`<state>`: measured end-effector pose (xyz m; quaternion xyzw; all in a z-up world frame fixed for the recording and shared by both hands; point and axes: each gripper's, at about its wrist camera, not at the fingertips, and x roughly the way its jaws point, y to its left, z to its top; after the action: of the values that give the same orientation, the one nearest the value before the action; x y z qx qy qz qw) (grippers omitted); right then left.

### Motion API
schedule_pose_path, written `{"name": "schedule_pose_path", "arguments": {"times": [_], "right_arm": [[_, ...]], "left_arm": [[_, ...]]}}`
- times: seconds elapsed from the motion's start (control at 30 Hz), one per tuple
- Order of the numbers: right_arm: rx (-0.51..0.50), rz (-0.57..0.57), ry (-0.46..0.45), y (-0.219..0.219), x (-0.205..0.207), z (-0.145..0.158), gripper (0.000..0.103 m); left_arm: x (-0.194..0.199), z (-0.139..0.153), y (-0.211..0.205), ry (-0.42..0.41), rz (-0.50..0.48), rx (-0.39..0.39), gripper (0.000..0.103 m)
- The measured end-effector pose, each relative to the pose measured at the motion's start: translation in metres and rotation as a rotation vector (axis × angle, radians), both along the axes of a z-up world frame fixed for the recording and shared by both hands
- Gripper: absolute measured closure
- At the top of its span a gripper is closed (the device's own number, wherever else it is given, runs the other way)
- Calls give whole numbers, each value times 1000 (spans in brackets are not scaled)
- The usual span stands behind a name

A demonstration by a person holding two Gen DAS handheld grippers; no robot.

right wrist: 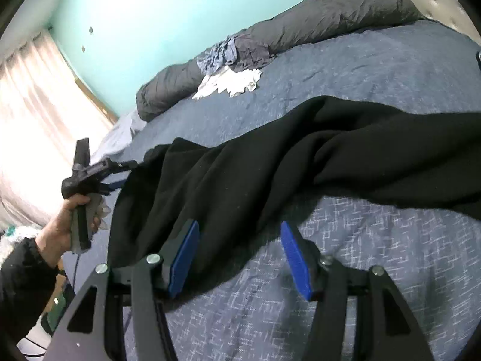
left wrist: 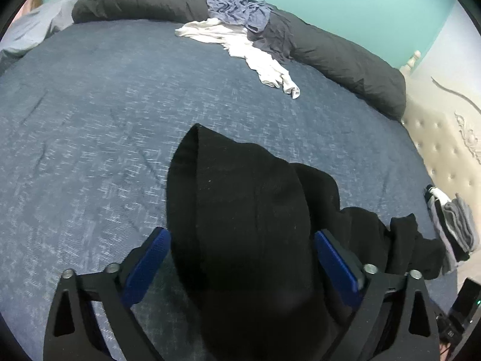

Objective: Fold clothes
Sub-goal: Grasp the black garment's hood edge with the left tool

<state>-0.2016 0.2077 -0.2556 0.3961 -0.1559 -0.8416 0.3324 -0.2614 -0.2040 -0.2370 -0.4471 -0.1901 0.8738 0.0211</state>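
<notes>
While the black fleece garment (right wrist: 270,156) lies rumpled between both wide-spread claws, it is not folded. Ahead of the left claw (left wrist: 240,258), a crumpled white garment (left wrist: 240,48) waits; the right claw (right wrist: 239,252) grips nothing.

A bedroom in a home

A wide bed (left wrist: 120,105) under a blue woven cover fills both views, with a rolled dark grey duvet (left wrist: 345,57) along its far edge, a tufted pale headboard (left wrist: 445,150) at one end, loose laundry (left wrist: 237,33) on top, a turquoise painted wall (right wrist: 150,15) behind, and sheer curtains (right wrist: 33,96) glowing with daylight
</notes>
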Motion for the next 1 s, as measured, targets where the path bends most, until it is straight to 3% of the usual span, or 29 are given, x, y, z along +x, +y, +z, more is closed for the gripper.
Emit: {"name": "schedule_pose_path", "arguments": {"times": [0.1, 0.23, 0.33, 0.4, 0.47, 0.57, 0.83, 1.0], "right_arm": [[-37, -13, 1, 3, 2, -5, 45], [-58, -16, -15, 5, 1, -14, 45], [-74, -14, -35, 6, 0, -22, 45], [-75, -13, -43, 7, 0, -25, 45], [-80, -15, -43, 8, 0, -25, 45], [-96, -20, -38, 11, 1, -25, 45], [-133, -42, -27, 25, 3, -18, 45], [-169, -59, -7, 33, 8, -7, 45]], "left_arm": [[-6, -7, -3, -5, 1, 32, 9], [-12, -17, -10, -10, 11, 97, 23], [-17, -19, -4, -9, -12, 80, 35], [-21, -18, 3, -11, -42, 68, 47], [-23, -17, 10, -12, -72, 55, 70], [-18, -9, 20, 0, -106, 31, 94], [19, 34, 28, 50, -158, -40, 98], [63, 64, 27, 75, -183, -59, 98]]}}
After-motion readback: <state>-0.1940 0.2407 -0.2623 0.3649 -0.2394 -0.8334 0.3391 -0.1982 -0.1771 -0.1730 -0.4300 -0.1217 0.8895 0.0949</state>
